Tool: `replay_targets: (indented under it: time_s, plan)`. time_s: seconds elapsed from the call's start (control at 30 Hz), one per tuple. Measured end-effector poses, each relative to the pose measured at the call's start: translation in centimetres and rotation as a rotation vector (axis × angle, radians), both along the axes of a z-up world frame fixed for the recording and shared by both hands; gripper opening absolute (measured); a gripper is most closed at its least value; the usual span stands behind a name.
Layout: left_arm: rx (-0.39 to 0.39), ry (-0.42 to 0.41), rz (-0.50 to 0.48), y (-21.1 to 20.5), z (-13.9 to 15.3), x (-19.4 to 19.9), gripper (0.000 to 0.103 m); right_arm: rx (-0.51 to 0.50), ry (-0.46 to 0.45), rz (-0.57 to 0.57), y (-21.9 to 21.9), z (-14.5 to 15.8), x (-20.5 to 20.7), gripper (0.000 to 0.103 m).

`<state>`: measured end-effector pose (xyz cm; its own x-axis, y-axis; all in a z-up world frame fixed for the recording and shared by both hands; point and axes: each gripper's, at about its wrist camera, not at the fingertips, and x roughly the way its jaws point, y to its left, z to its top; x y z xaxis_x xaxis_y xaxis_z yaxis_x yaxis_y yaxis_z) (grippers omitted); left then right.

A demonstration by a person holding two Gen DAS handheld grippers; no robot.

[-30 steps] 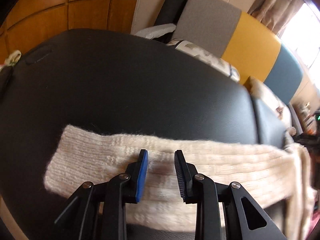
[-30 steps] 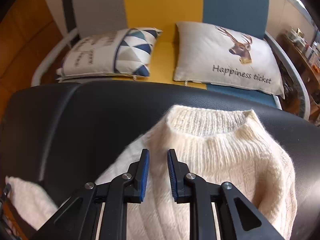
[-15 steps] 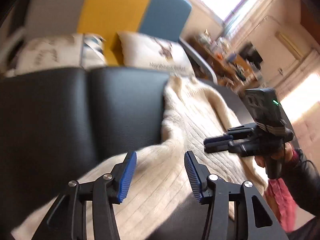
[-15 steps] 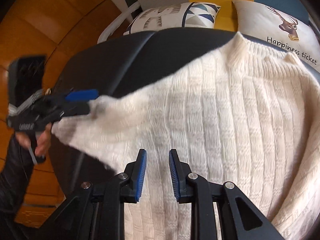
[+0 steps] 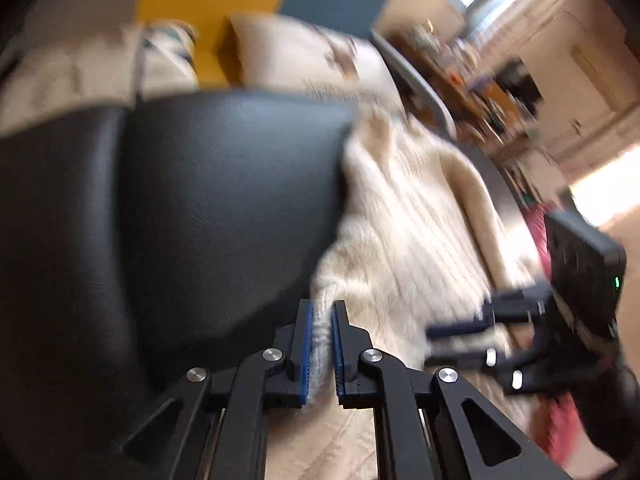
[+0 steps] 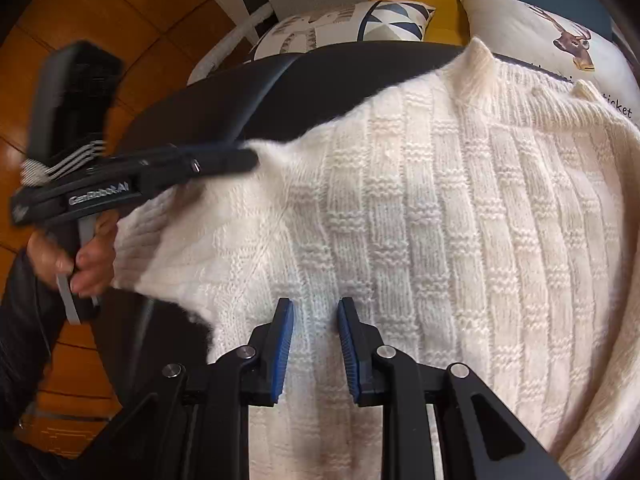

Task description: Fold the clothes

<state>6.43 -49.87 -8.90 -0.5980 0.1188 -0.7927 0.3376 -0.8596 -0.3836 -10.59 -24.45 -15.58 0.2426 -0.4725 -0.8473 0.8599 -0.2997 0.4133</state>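
A cream knitted sweater lies spread on a black leather seat, its collar toward the far edge. My left gripper is closing, and its blue pads pinch a fold of the sweater's sleeve. From the right wrist view the left gripper holds that sleeve at the sweater's left shoulder edge, with the cloth lifted a little. My right gripper hovers over the lower body of the sweater, jaws a little apart with nothing pinched. The left wrist view is blurred; the right gripper shows at its right.
A patterned pillow and a deer-print pillow lie on a sofa behind the seat. A hand in a dark sleeve grips the left tool. Wooden flooring lies to the left. Red cloth shows by the right hand.
My left gripper swung right from the sleeve's outstretched part, opened wide, then closed on a fold of it near the shoulder. My right gripper moved from the collar down over the body.
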Motion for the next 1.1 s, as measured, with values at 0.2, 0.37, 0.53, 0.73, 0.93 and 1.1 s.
replay_targets:
  time_s: [0.2, 0.37, 0.53, 0.73, 0.93, 1.1]
  plan:
    - [-0.487, 0.115, 0.084, 7.6, 6.2, 1.9, 0.004, -0.050, -0.059, -0.150, -0.4, -1.0, -1.0, 0.021]
    - [-0.264, 0.044, 0.144, 5.3, 3.3, 3.7, 0.008, -0.015, -0.102, -0.134, -0.2, -1.2, -1.3, 0.019]
    - [-0.153, -0.002, 0.408, 0.1, 1.8, 11.9, 0.008, 0.009, -0.041, -0.097, -0.6, -1.0, -0.4, 0.018]
    - [-0.147, -0.112, 0.736, -4.5, 0.3, 26.9, 0.020, -0.009, 0.195, -0.025, -3.5, 1.0, 3.2, 0.023]
    - [-0.145, -0.197, 0.831, -4.7, -2.8, 34.9, 0.024, 0.105, 0.124, 0.063, -5.2, 1.6, 2.6, 0.025]
    - [-0.180, -0.227, 0.788, -2.5, -3.0, 35.3, 0.024, 0.200, 0.129, 0.073, -5.4, 1.2, 2.3, 0.025]
